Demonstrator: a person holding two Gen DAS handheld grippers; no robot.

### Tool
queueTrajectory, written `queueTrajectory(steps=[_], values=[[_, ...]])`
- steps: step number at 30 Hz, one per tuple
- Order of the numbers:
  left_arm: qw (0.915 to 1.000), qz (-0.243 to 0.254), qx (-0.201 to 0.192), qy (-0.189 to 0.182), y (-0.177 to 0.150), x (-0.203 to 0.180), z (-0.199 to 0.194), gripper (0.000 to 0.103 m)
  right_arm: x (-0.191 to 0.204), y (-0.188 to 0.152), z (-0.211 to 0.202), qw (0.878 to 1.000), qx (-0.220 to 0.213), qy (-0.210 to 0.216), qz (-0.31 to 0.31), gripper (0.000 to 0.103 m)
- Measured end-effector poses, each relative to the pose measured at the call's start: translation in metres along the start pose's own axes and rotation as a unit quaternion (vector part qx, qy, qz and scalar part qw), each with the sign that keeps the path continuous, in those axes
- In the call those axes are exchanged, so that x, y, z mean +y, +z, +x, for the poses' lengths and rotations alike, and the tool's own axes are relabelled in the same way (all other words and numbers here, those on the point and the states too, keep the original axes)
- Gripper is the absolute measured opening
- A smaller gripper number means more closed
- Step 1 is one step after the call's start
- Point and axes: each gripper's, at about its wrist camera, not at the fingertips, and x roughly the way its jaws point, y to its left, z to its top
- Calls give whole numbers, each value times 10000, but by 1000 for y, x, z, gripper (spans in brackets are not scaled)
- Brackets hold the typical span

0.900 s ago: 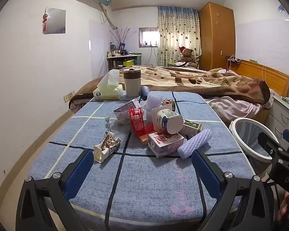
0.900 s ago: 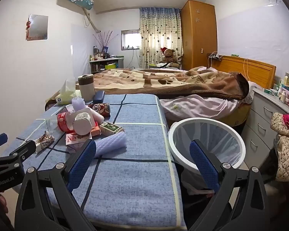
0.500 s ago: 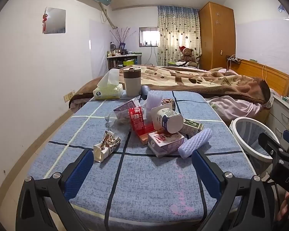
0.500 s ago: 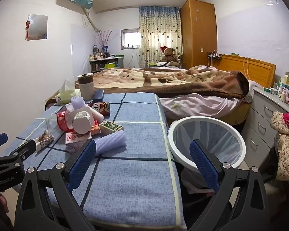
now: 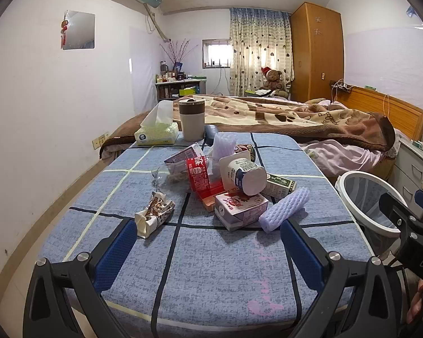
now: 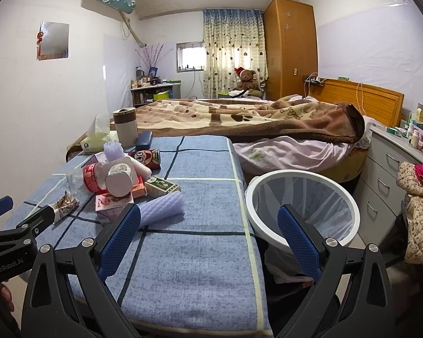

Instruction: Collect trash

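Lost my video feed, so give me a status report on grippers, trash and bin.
Left gripper and right gripper: jaws open, empty. Trash pile untouched on table. Bin beside table, nothing blocking.

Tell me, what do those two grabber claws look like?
Each is a black frame with silver bolts and two long fingers faced with blue textured pads. The left gripper carries white lettering on its side in the right view, and the right gripper has white letters too.
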Motion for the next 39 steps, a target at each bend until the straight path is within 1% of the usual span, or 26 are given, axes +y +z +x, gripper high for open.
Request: queueTrajectory(steps=[39], values=[[10000, -26, 0, 47, 1, 5, -4, 103, -1, 4, -1, 10000, -15, 9, 0, 100]])
